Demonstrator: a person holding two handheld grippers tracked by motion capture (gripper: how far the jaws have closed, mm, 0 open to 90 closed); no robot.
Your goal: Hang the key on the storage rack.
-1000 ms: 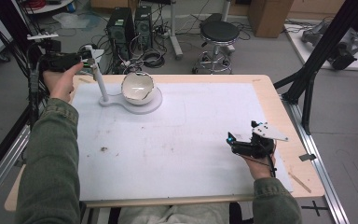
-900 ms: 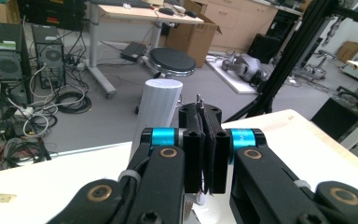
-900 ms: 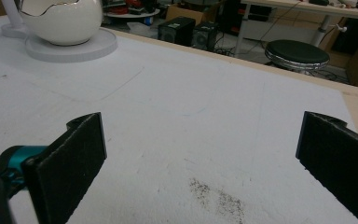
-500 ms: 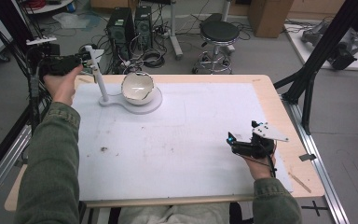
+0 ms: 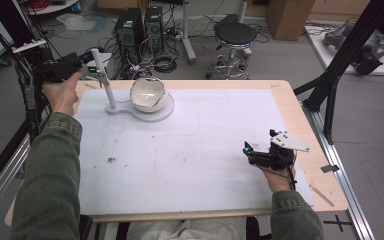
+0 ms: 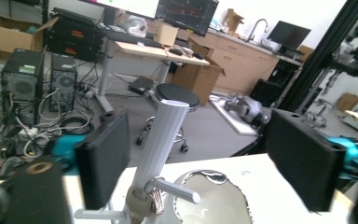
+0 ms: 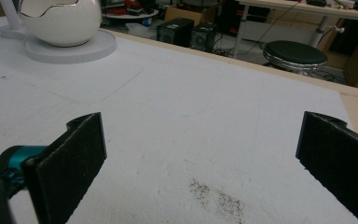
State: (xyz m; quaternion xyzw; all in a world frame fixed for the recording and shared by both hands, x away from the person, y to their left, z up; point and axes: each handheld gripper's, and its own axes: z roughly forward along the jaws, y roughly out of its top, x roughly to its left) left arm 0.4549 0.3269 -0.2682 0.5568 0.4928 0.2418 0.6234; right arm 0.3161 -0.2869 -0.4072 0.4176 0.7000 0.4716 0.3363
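White stand at the table's far-left corner

Black jaws of the left gripper [image 6: 205, 163] are held wide around the post [image 6: 161, 140], untouched. Keys [image 6: 142, 203] hang there; a bowl [image 5: 148, 93] sits beside. The right gripper [image 5: 252, 152] is spread wide near the right edge.

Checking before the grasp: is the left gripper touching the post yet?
Apart. In the left gripper view the post rises between the open jaws of the left gripper, with floor showing in the gap on each side.
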